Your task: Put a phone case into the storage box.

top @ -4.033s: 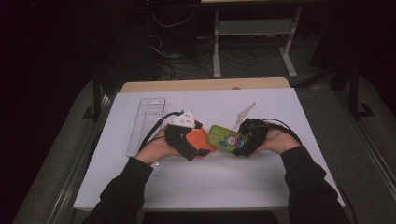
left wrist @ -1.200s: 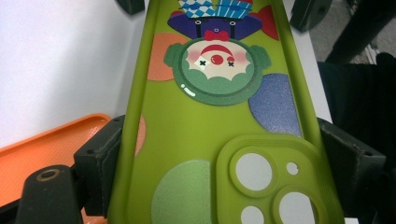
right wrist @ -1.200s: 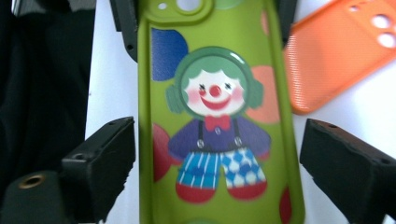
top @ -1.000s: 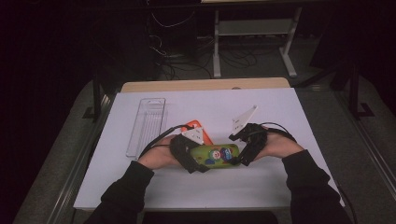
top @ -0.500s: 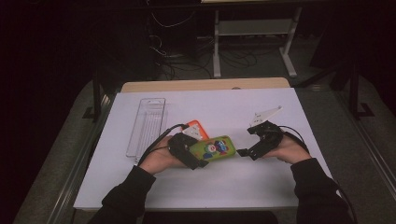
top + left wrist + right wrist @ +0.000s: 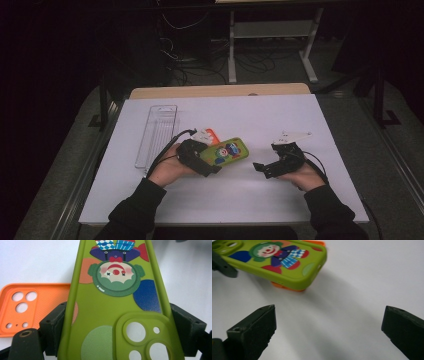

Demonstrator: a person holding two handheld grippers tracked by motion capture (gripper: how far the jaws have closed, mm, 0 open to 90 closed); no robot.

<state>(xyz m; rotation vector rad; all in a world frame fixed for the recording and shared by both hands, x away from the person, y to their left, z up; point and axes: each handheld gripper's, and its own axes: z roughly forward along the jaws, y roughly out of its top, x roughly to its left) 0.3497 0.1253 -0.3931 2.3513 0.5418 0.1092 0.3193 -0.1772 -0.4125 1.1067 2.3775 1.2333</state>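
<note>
Green clown phone case point(image 6: 226, 151) clamped in left tongs point(image 6: 204, 161); right tongs point(image 6: 263, 167) wide open, empty, at 3 o'clock. Keep case level w/ firm grip.

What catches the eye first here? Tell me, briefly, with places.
The green phone case with its clown picture stands out, clamped between the left gripper's jaws near the middle of the white table. An orange phone case lies under and beside it. To the right, the right gripper hangs open, holding nothing.
</note>
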